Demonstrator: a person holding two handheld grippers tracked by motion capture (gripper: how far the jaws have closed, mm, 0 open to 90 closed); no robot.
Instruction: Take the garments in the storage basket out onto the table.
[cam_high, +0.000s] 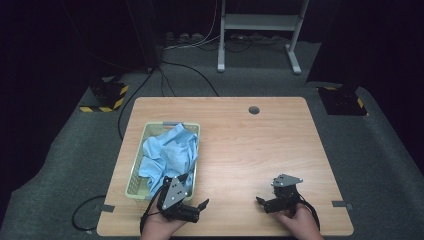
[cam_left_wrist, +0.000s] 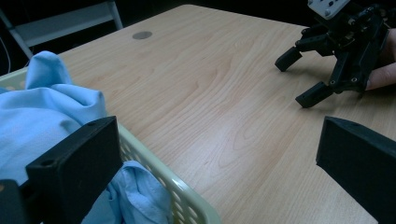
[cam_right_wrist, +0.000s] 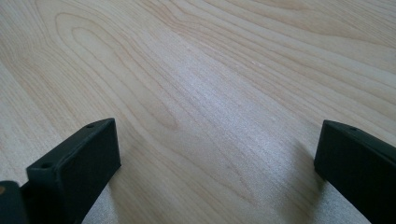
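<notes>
Holding your left gripper at the near right corner of the basket, you have its jaws spread wide with nothing between them. Blue cloth lies crumpled inside the basket, just beside that gripper. Your right gripper rests low over bare table, well apart from the cloth, jaws likewise released.

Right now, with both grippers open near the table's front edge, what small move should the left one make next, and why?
Probably swing the left gripper toward the blue cloth in the basket and lower onto it. Its jaws stand wide open with nothing between them, one over the basket's rim, and the cloth is the nearest thing. The right gripper is open over bare table, farther off.
</notes>
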